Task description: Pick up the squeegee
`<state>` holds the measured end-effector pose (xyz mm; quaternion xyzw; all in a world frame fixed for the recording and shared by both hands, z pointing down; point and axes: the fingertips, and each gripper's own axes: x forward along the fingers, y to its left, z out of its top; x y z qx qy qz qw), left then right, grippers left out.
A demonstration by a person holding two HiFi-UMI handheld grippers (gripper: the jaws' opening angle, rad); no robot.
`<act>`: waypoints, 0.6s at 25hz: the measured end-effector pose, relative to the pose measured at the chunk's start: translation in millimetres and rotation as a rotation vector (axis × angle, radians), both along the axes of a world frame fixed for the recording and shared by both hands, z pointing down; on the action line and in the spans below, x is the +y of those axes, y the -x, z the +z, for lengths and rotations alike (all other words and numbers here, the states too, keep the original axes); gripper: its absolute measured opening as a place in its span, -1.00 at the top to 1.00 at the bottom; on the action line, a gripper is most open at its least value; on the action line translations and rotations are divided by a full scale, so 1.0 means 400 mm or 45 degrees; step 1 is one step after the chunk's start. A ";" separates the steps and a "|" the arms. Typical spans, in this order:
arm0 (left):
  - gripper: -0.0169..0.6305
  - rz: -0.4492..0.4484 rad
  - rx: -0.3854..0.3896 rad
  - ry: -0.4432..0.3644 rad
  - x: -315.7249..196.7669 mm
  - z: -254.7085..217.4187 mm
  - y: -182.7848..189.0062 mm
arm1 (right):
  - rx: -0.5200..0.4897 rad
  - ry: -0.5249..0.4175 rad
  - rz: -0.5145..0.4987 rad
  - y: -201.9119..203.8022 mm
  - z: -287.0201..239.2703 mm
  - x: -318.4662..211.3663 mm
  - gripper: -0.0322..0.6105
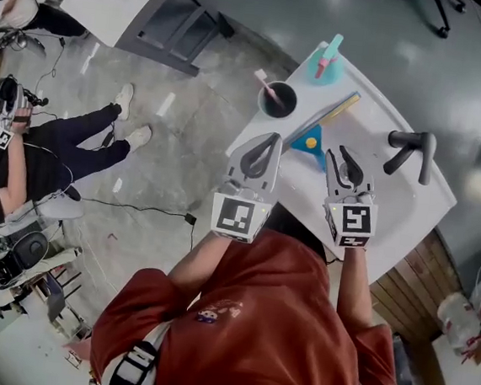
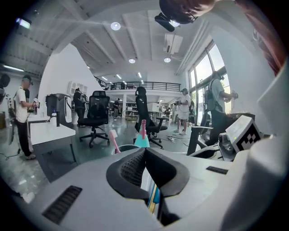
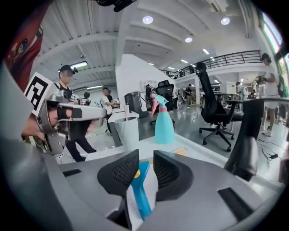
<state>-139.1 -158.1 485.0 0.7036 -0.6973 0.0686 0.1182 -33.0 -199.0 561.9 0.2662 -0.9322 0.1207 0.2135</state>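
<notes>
The left gripper [image 1: 268, 146] and right gripper [image 1: 343, 159] reach forward side by side at frame centre, over the worktop [image 1: 396, 202]. Left fingers are closed, empty; right fingers are half open, gripping nothing. The squeegee [image 1: 322, 121] lies just ahead, between them.

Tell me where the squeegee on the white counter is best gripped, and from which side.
Grip the squeegee by its blue handle, coming from the person's side. It lies flat, the handle pointing toward the person, the long blade crosswise beyond. The right gripper, jaws apart, lines up with it.
</notes>
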 end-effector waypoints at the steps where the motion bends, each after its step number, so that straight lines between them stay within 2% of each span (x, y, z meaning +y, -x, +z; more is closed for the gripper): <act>1: 0.89 -0.002 0.006 0.012 0.003 0.013 0.001 | 0.024 0.017 -0.020 0.004 0.022 0.006 0.55; 8: 0.89 -0.035 0.045 0.093 0.020 0.100 0.025 | 0.174 0.131 -0.144 0.038 0.177 0.050 0.38; 15: 0.90 -0.035 0.059 0.134 0.035 0.146 0.049 | 0.396 0.079 -0.251 0.048 0.280 0.089 0.30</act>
